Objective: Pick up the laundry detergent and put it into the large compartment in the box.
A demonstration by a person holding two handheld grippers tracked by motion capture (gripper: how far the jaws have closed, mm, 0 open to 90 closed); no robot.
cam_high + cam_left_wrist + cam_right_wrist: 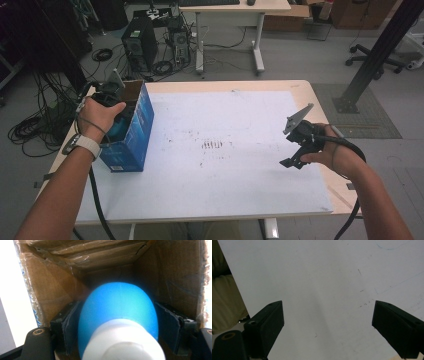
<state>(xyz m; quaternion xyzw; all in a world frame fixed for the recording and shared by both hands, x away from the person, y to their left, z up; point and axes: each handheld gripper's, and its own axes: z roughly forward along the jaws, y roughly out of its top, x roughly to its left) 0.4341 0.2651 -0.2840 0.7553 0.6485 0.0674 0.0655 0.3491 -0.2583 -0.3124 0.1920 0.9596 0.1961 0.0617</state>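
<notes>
Blue bulb (118, 312) | left hand-held gripper (117, 322) jaws loose around it

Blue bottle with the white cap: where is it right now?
Blue plastic bottle with a white cap sits inside the open blue cardboard box at the table's left edge, between the left gripper's fingers.

Blue bottle (117, 312) blurred, base cut off
</notes>
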